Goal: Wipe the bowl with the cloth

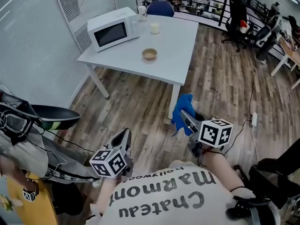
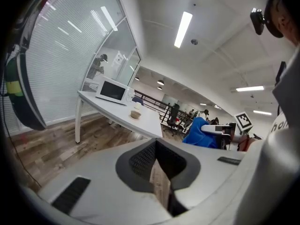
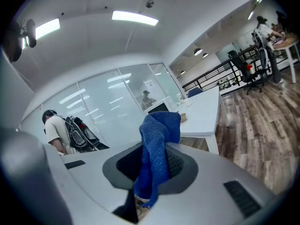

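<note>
A small tan bowl point(image 1: 149, 54) sits on the white table point(image 1: 178, 55), also seen far off as the bowl point(image 2: 136, 114) in the left gripper view. My right gripper point(image 1: 184, 115) is shut on a blue cloth point(image 1: 181, 109), which hangs from its jaws over the floor short of the table. The cloth point(image 3: 157, 156) fills the right gripper view's middle. My left gripper point(image 1: 125, 134) is shut with nothing in it, low at the left, well back from the table.
A white microwave point(image 1: 114, 28) stands at the table's left end, with a cup point(image 1: 155, 28) and a mug point(image 1: 142, 13) behind the bowl. Office chairs point(image 1: 236, 20) stand at the back right. A black bag point(image 1: 51, 117) lies at the left. A cable point(image 1: 254, 121) crosses the wooden floor.
</note>
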A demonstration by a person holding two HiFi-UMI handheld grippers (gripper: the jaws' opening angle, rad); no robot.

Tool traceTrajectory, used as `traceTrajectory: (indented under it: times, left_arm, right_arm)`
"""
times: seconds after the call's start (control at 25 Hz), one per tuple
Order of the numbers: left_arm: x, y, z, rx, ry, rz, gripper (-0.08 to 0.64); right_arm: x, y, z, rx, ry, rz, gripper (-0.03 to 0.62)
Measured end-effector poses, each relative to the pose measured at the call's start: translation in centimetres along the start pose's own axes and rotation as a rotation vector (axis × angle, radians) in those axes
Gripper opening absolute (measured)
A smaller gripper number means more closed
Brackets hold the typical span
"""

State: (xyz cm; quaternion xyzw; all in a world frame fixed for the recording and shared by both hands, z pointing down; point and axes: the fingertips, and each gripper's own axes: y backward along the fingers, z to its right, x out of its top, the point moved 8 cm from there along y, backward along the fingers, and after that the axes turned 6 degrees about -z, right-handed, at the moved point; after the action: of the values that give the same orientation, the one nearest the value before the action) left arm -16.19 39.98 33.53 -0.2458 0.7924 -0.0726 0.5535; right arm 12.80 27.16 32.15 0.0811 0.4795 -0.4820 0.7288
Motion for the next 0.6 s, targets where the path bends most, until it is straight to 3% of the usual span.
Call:
traceTrajectory:
  times: [0.16, 0.44, 0.6]
  left_arm:
    - [0.4, -0.5, -2.2, -0.014, 0.084, -0.02, -0.014]
    - [-0.2, -2.1, -2.9, -0.001, 0.036, -0.014, -0.014]
    - [2.7, -4.9, -4.5, 0.028, -0.023, 0.02, -0.012]
  right_arm:
    - [0.5, -2.0, -0.3, -0.031, 0.013, -0.024, 0.063]
    - [0.5, -3.6, 1.1, -0.018, -0.019, 0.007, 0.063]
    - [3.5, -7.1, 2.2, -0.007, 0.001, -0.008, 0.063]
